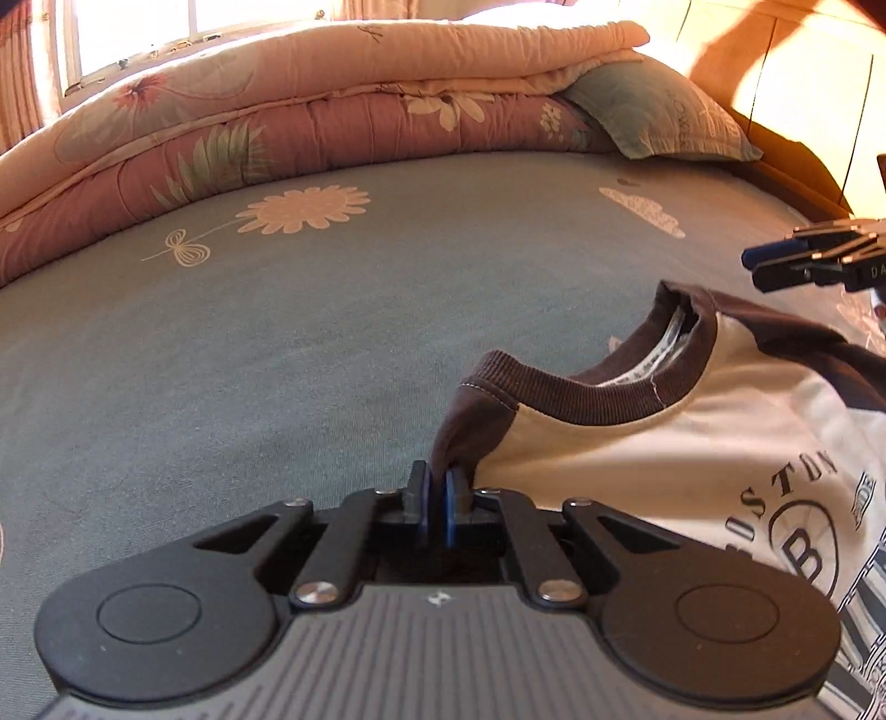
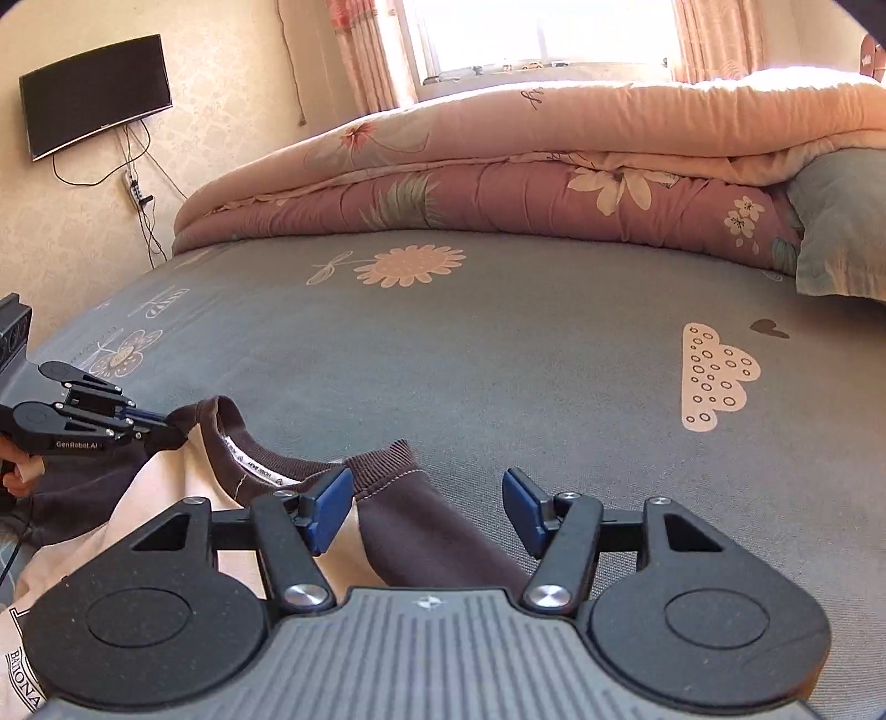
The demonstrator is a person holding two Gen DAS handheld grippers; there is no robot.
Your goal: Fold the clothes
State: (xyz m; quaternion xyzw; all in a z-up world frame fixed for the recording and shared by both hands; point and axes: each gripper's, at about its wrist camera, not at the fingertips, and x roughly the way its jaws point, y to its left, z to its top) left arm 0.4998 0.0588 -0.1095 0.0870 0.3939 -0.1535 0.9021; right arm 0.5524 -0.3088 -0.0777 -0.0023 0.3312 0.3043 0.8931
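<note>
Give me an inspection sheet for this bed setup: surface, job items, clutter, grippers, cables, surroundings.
Surface: blue-grey bed sheet, flower print.
Job's things: cream and brown shirt, lying near the bed's edge.
Clutter: folded quilt; pillow.
Grippers: left gripper shut on the shirt's shoulder; right gripper open over the other shoulder.
Cables: wires below the wall TV.
Surroundings: window, curtains.

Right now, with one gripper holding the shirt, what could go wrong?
The left gripper pinches only a small bit of shoulder fabric on the shirt, so it may slip out when lifted. The right gripper is open above the other shoulder; if only one side rises, the shirt could twist or bunch on the bed.
</note>
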